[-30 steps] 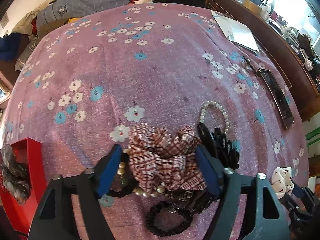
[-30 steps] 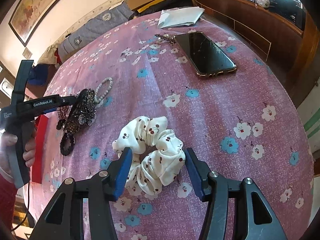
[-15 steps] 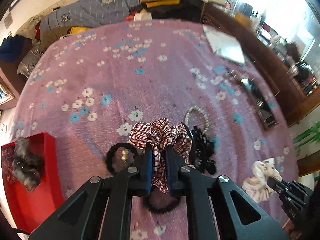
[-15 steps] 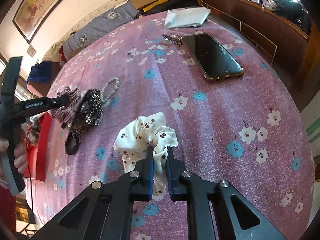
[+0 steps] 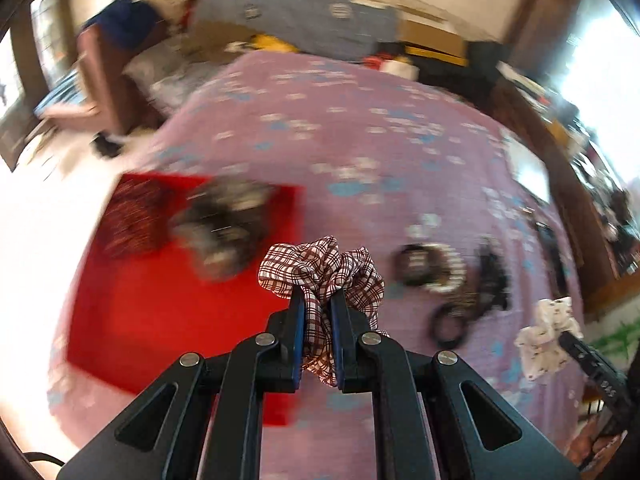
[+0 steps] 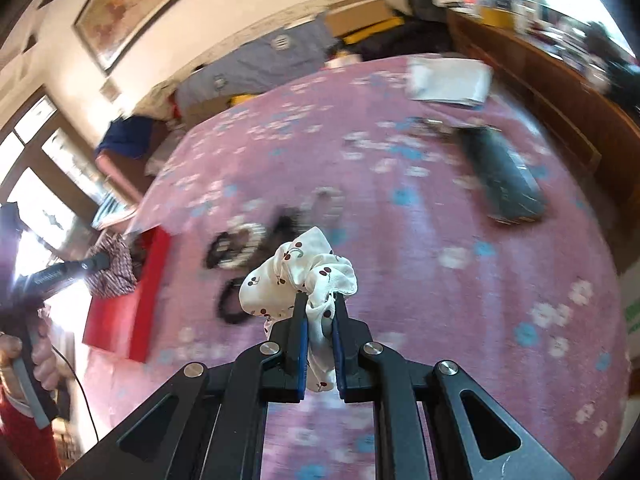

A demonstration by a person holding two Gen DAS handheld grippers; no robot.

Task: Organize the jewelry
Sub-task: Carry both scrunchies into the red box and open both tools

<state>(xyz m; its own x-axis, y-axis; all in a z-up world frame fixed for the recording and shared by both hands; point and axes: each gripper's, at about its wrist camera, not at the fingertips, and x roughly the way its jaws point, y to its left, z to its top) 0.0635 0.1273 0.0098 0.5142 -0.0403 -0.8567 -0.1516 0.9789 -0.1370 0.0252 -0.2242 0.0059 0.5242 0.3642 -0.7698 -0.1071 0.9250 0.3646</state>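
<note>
Checked fabric in dark red and white makes up the plaid scrunchie (image 5: 322, 266), and the left gripper (image 5: 317, 300) has its two blue-padded jaws clenched on it. The cloth is gathered in thick ruffles that spread above the fingertips, while a strip of it hangs down between the pads. The scrunchie is lifted off the purple flowered cloth (image 5: 360, 128) and sits, in the left wrist view, just at the right edge of the red tray (image 5: 160, 320). Inside the tray lies a dark, blurred bundle (image 5: 224, 224) and a dark red patterned piece (image 5: 134, 216); what they are cannot be told because of the blur.

The right gripper (image 6: 318, 304) is also closed tight, grasping the white scrunchie (image 6: 298, 276). This one is of smooth white fabric printed with small red cherries, folded in soft puffs above the jaws, and it is held up over the cloth. Behind it on the cloth rests a small heap of dark hair ties and a pearl bracelet (image 6: 244, 246), all blurred. Farther to the right lies a dark phone (image 6: 502, 176), and beyond it a white packet (image 6: 450, 80).

In the right wrist view the left gripper shows at the far left, holding the plaid scrunchie beside the red tray.
</note>
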